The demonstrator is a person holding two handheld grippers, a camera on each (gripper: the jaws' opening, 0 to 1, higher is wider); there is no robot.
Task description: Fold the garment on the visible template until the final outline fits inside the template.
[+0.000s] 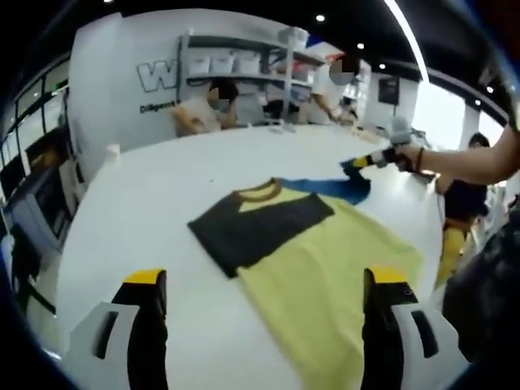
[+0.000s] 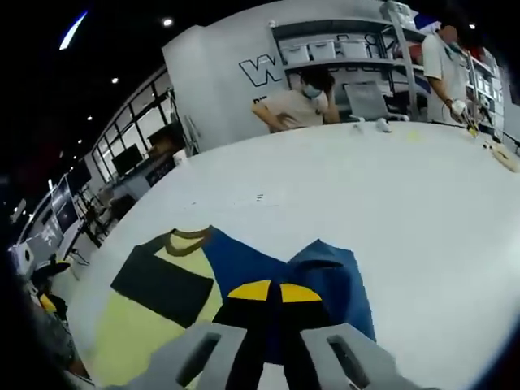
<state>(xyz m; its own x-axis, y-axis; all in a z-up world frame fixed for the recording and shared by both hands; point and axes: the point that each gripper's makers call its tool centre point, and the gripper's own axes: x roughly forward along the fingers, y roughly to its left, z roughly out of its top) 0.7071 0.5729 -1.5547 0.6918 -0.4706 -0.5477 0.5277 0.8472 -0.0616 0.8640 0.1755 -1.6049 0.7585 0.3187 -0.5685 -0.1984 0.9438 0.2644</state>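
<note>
Now mid-fold: right gripper clamped on blue sleeve, lifted over yellow shirt lying flat on white table. Left gripper spread wide, holding nothing. Template not discernible. Risk: dragging the whole garment askew if pulled too far, or sleeve slipping free.

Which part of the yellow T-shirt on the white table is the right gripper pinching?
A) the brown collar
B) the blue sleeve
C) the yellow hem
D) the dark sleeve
B: the right gripper has its yellow-tipped jaws closed on the blue sleeve of the yellow T-shirt; the left gripper view shows it gripping that sleeve's tip.
</note>
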